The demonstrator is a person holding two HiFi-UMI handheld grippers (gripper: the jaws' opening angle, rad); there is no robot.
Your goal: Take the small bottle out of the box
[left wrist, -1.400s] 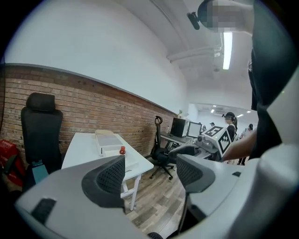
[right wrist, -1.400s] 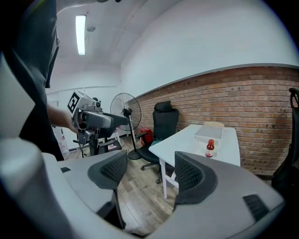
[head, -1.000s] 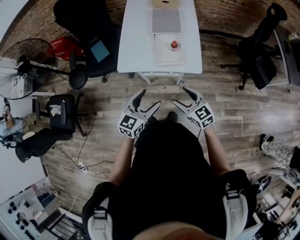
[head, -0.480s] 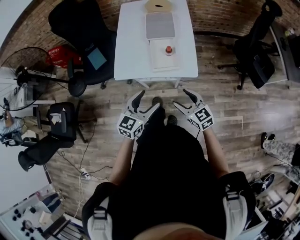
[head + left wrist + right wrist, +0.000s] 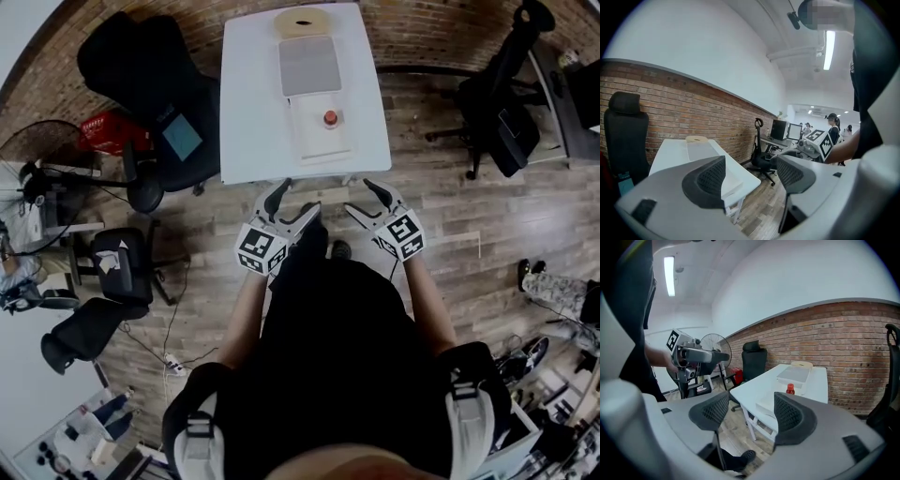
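Note:
A small bottle with a red cap [image 5: 330, 118] [image 5: 790, 389] stands in a shallow white box [image 5: 322, 134] [image 5: 768, 404] on the white table [image 5: 253, 112] [image 5: 750, 389]. Both grippers are held in front of the person's body, short of the table's near edge. My left gripper [image 5: 298, 199] [image 5: 750, 173] is open with nothing between its pads. My right gripper [image 5: 360, 199] [image 5: 750, 411] is also open and empty. The left gripper view shows the table [image 5: 670, 150] and an edge of the box [image 5: 732, 180], but no bottle.
A flat grey case [image 5: 309, 66] and a tan round roll [image 5: 303, 21] lie farther back on the table. Black office chairs stand left [image 5: 141, 70] and right [image 5: 497, 103] of it. A fan [image 5: 37, 178] and another chair [image 5: 117, 262] are on the left, over wooden floor.
The table and box have drawn nearer and lower in the head view as the person steps toward them. Both grippers stay open and empty in front of the body.

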